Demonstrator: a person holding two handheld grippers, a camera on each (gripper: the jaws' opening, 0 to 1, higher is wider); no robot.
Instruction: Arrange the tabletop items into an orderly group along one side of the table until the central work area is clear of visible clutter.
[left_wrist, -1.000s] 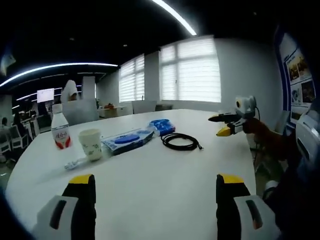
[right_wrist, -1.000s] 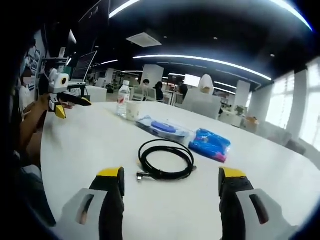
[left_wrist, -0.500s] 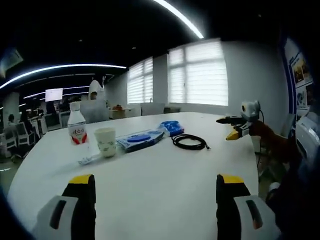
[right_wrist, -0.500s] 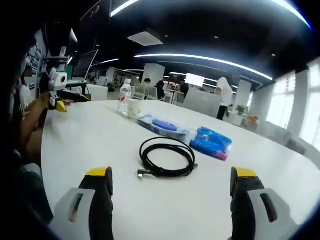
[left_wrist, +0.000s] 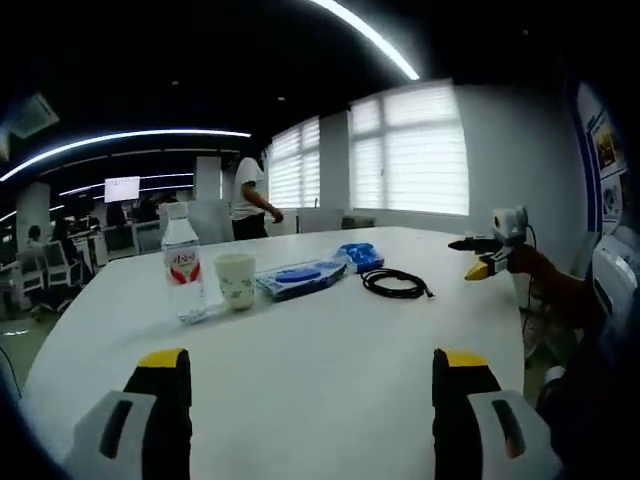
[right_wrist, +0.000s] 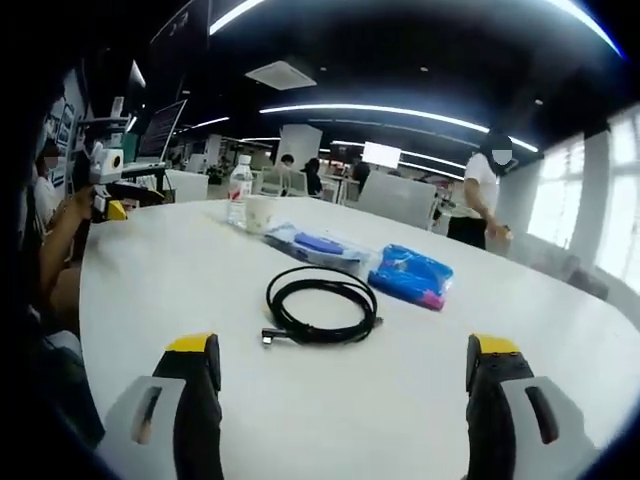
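- Coiled black cable (right_wrist: 318, 306) lies at your right gripper's (right_wrist: 340, 375) twelve o'clock, beside the blue plastic packet (right_wrist: 411, 276).
- Both grippers, left (left_wrist: 310, 385) included, stand released and empty.
- Careless sweeping could topple the clear water bottle (left_wrist: 181, 262) or white paper cup (left_wrist: 236, 281); cup contents: cannot tell.

Both views low over table (left_wrist: 330, 370), facing, sharing cable (right_wrist: 318, 308).

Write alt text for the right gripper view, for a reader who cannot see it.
The right tool, open and empty, hangs over a white table facing a coiled black cable. Behind it lie a blue packet and a clear pouch with blue contents; a paper cup and water bottle stand further back. The left tool shows at far left.
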